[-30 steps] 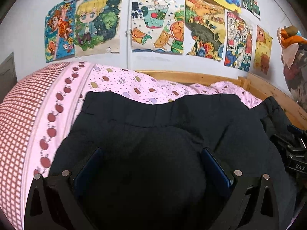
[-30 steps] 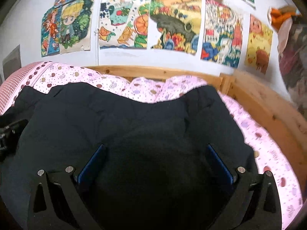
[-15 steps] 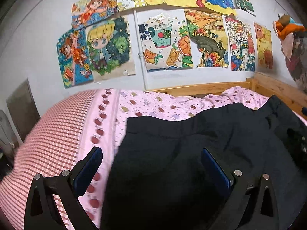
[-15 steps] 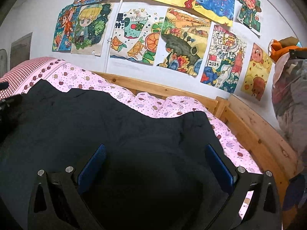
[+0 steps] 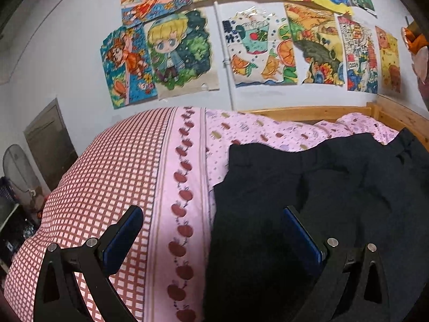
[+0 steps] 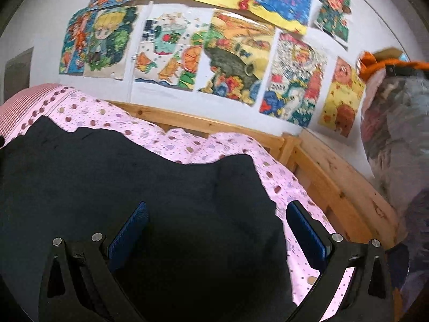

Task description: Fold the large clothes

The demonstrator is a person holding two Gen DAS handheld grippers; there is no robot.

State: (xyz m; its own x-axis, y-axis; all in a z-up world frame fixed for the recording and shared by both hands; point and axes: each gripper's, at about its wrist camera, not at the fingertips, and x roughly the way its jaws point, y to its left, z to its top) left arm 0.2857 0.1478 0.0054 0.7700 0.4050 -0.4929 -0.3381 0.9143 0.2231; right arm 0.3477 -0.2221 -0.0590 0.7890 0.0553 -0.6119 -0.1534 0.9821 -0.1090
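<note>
A large black garment (image 5: 321, 201) lies spread on the pink bedsheet (image 5: 241, 131); it also shows in the right wrist view (image 6: 134, 182). My left gripper (image 5: 211, 217) is open and empty, above the garment's left edge, with its left finger over the sheet and its right finger over the cloth. My right gripper (image 6: 214, 214) is open and empty, above the garment's right edge, its right finger over the pink sheet (image 6: 281, 182).
A red checked cover (image 5: 107, 182) lies on the left of the bed. A wooden bed frame (image 6: 335, 177) runs along the back and right. Colourful drawings (image 5: 246, 48) hang on the wall. A clothes pile (image 6: 396, 123) stands at the right.
Both grippers have lifted and pulled back from the garment. The left has swung left to the garment's left edge, the right has swung right to its right edge.
</note>
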